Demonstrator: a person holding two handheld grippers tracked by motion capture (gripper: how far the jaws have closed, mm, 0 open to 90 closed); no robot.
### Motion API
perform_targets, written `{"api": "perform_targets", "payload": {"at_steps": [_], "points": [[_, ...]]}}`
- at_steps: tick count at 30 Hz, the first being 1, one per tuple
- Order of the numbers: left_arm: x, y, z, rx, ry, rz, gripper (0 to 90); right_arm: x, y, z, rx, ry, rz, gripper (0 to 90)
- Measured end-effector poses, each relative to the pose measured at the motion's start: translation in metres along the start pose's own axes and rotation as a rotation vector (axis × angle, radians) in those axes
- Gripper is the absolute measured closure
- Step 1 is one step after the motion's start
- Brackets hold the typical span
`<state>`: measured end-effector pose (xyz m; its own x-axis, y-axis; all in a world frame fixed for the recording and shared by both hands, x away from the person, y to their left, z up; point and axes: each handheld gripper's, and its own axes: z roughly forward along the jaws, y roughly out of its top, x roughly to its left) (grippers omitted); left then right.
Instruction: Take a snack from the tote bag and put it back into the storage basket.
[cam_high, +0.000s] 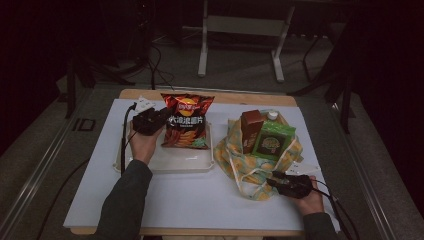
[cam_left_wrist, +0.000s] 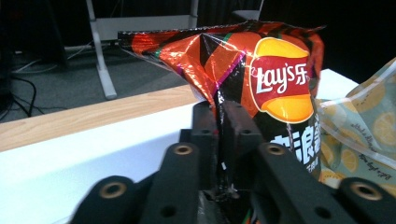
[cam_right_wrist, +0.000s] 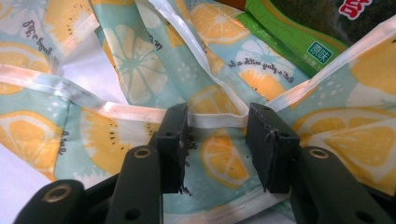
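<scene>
My right gripper (cam_right_wrist: 217, 140) — fingers apart over bag (cam_right_wrist: 116, 154) rim; my left gripper (cam_left_wrist: 219, 135) fingers clamped on chips (cam_left_wrist: 275, 88) edge.

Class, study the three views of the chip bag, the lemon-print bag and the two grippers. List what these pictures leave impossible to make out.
- Chip bag: lower part hidden behind the left gripper, left gripper view.
- White-capped bottle: body hidden behind the brown carton, high view.
- Green packet: cut off by the top edge, right gripper view.
- Lemon-print bag: inside hidden by its own folds, high view.
</scene>
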<state>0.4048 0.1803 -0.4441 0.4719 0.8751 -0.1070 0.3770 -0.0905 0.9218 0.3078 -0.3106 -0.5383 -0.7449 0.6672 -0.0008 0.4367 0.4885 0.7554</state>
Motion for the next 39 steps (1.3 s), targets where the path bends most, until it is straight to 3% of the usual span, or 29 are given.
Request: {"api": "perform_targets", "payload": {"at_steps": [8,14,18,27,33,37,39], "points": [[0.002,-0.007,0.009,0.050,0.019,-0.029,55.7,0.000,0.000,0.000,0.000,0.001,0.001,58.6],[0.002,-0.010,0.007,0.055,0.049,-0.034,44.5,0.000,0.000,0.000,0.000,0.001,0.000,58.7],[0.003,-0.009,0.004,0.044,0.052,-0.029,43.1,0.000,0.000,0.000,0.000,0.001,0.001,58.7],[-0.011,-0.014,-0.002,0.085,-0.048,0.013,52.7,0.000,0.000,0.000,0.000,0.000,-0.001,58.6],[-0.018,-0.024,-0.001,0.144,-0.116,0.057,67.8,0.000,0.000,0.000,0.000,0.001,-0.001,58.6],[-0.024,-0.033,0.003,0.203,-0.144,0.096,76.5,0.000,0.000,0.000,0.001,0.000,-0.001,58.6],[-0.027,-0.038,0.006,0.233,-0.129,0.119,82.6,0.000,0.000,0.000,0.000,0.001,-0.001,58.6]]}}
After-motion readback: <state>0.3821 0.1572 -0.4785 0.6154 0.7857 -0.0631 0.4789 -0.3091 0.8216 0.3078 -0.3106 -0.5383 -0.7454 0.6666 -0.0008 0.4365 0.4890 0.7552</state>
